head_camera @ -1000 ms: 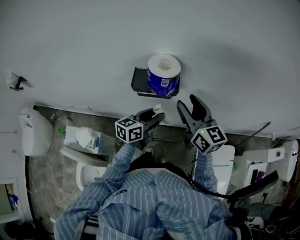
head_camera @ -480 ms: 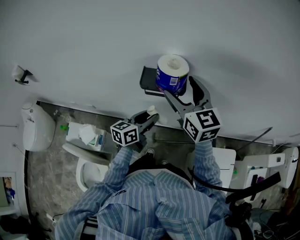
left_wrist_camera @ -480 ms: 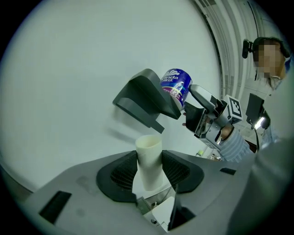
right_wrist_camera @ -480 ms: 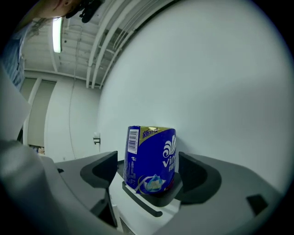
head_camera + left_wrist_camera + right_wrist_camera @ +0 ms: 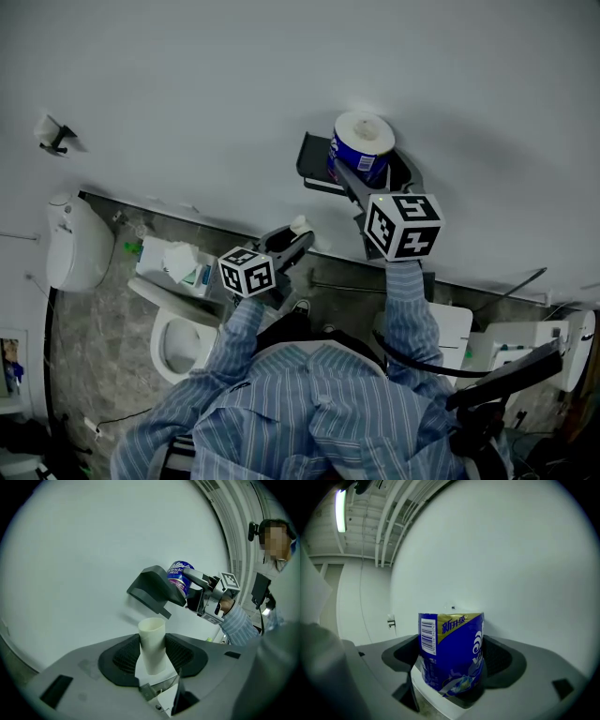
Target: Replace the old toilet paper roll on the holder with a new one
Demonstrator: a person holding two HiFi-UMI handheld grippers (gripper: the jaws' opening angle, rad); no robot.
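**New toilet paper roll [image 5: 362, 148]: right gripper brought up around it, not yet clamped**

1. Location. The dark holder [image 5: 314, 167] is fixed to the far wall [image 5: 187, 94]. The new toilet paper roll stands on the holder's top shelf, toward its right end, with its blue wrapper still on.

2. Change. Over the last second the right gripper [image 5: 373, 176] has risen from below the holder to the level of the roll. Its fingers [image 5: 502, 660] have just been opening, to about their widest spread. The roll now stands between them, and a narrow gap shows beside the left finger, so no grip is made yet. The step in hand is judged to be picking up the new roll, and closing the fingers is what it still needs.

3. Left gripper [image 5: 296, 238]. It sits nearer and to the left of the holder. Its fingers [image 5: 125, 656] are closed partway onto a bare cardboard tube [image 5: 152, 641], the core of the old roll. The removal step is therefore judged complete.

4. Orientation. The new roll stands on end with its long axis vertical and its core hole facing up. The barcode panel faces the left finger. The tube is held near upright, open end up.
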